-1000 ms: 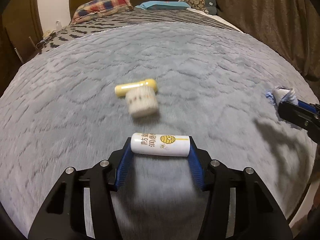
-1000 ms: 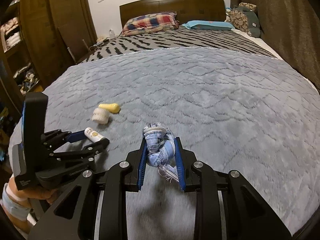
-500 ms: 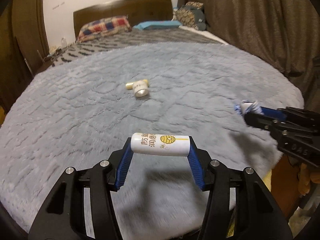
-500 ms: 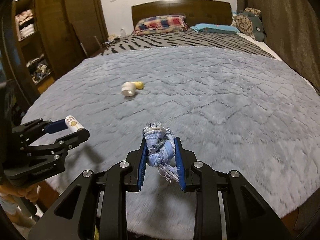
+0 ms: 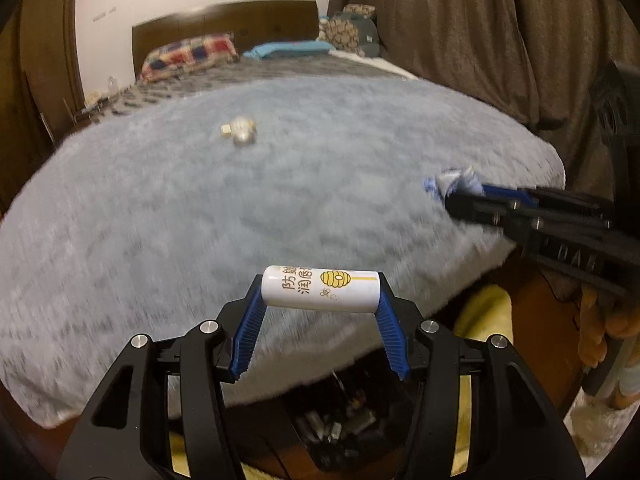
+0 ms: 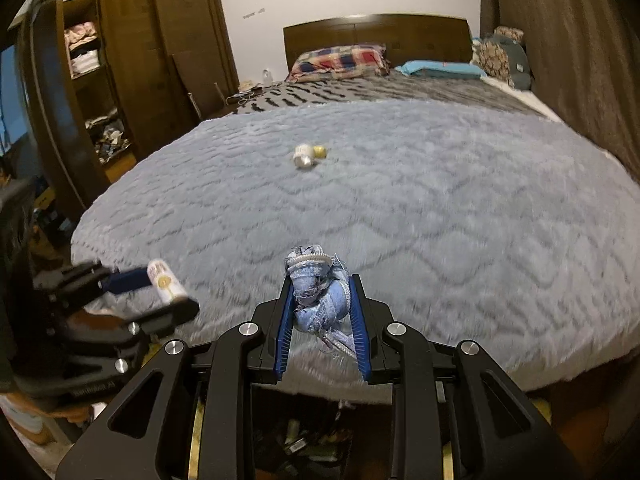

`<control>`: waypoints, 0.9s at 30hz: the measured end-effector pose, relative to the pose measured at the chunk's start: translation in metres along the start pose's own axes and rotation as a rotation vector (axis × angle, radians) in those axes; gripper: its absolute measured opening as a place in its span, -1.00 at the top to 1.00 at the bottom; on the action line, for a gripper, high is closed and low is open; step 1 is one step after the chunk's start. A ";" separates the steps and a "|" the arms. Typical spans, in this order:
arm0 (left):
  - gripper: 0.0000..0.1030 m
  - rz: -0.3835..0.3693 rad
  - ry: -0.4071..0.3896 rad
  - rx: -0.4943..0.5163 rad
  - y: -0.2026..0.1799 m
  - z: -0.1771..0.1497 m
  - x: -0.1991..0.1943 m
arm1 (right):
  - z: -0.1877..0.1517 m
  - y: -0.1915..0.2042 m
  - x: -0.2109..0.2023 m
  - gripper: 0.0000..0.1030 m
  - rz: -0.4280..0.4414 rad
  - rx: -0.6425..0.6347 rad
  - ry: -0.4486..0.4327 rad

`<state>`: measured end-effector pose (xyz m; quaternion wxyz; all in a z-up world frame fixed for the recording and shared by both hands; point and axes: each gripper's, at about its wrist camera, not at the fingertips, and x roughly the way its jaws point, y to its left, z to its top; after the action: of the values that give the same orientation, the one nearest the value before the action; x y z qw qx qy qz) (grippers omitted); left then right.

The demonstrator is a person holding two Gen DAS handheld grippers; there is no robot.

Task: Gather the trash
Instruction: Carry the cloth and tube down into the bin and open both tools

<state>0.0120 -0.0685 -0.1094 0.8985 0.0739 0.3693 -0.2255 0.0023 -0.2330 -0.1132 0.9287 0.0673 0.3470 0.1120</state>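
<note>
My left gripper is shut on a white tube with a yellow beehive print, held crosswise above the bed's foot edge; the tube also shows in the right wrist view. My right gripper is shut on a frayed blue denim scrap, also seen in the left wrist view. A small white jar and a yellow piece lie together mid-bed. A dark bin with trash sits on the floor below both grippers.
The grey fuzzy blanket covers the bed. Pillows and the headboard stand at the far end. A wooden wardrobe is on the left, brown curtains on the right. The bin also shows in the right wrist view.
Both grippers have pulled back from the middle of the bed past its foot edge, each still holding its item. The floor bin has come into view below them.
</note>
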 end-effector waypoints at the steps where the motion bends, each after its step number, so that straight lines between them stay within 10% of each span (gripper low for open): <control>1: 0.02 -0.006 0.018 -0.007 0.000 -0.009 0.004 | -0.004 0.000 0.000 0.47 0.005 0.008 0.007; 27: 0.02 -0.061 0.457 -0.141 0.017 -0.165 0.135 | -0.161 0.000 0.130 0.47 -0.038 0.077 0.486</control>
<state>0.0006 -0.0514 -0.3221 0.7872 0.0492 0.5800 -0.2035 -0.0085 -0.1926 -0.3153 0.8165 0.0671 0.5656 0.0941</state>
